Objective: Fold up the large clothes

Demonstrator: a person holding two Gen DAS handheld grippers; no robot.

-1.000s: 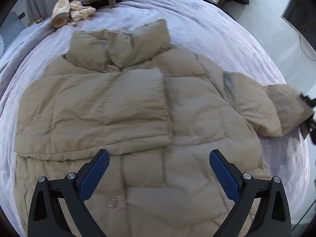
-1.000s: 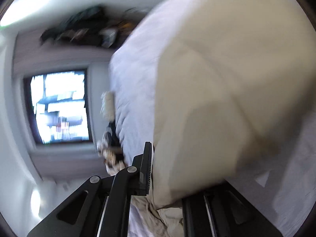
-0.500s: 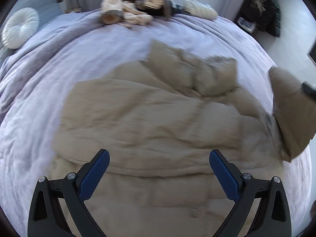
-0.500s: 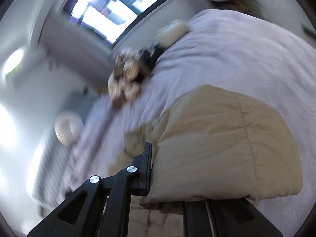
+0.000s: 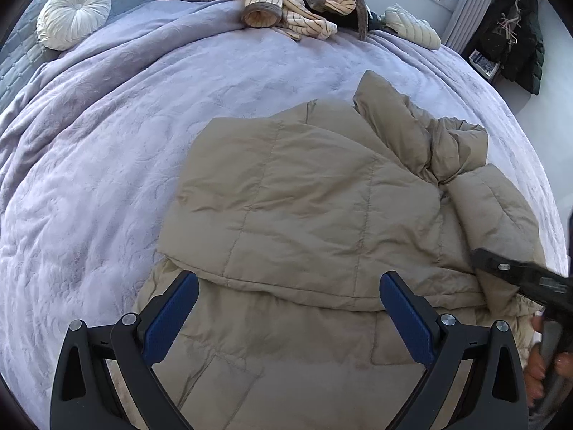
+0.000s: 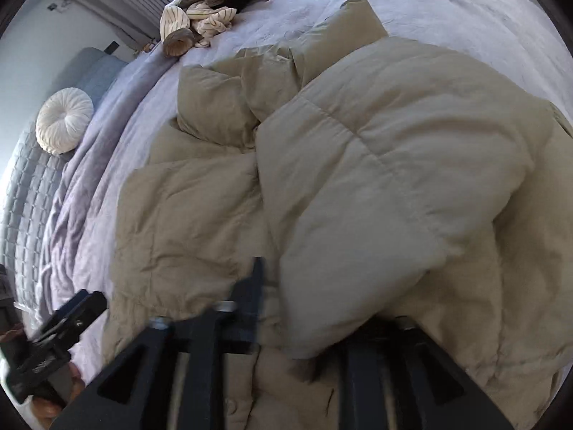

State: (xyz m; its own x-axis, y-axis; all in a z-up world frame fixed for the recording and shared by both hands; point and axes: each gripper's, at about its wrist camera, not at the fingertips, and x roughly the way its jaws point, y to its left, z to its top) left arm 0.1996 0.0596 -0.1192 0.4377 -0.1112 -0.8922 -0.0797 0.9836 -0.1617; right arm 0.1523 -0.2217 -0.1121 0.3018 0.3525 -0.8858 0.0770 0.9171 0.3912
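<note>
1. On the lavender bedspread (image 5: 107, 136) I have the tan puffer jacket (image 5: 308, 193) lying flat, one sleeve already folded across its chest; everything below I place against that jacket.
2. At the jacket's right edge, my right gripper (image 6: 297, 308) pinches the other sleeve (image 6: 386, 165), jaws pressed onto its cuff end. The padding is slick and springy, so I judge the cuff could squirt out before it lies across the chest.
3. Over the jacket's hem, my left gripper (image 5: 286, 315) hovers with jaws spread wide, holding nothing. If I release the sleeve without pinning it, the loft may push it back open.
4. Above the chest, the collar (image 5: 404, 125) sits bunched; folding over it could leave a lumpy, lopsided bundle.
5. Beyond the collar, the striped clothes pile (image 5: 297, 7) lies well apart, so snagging looks unlikely.
</note>
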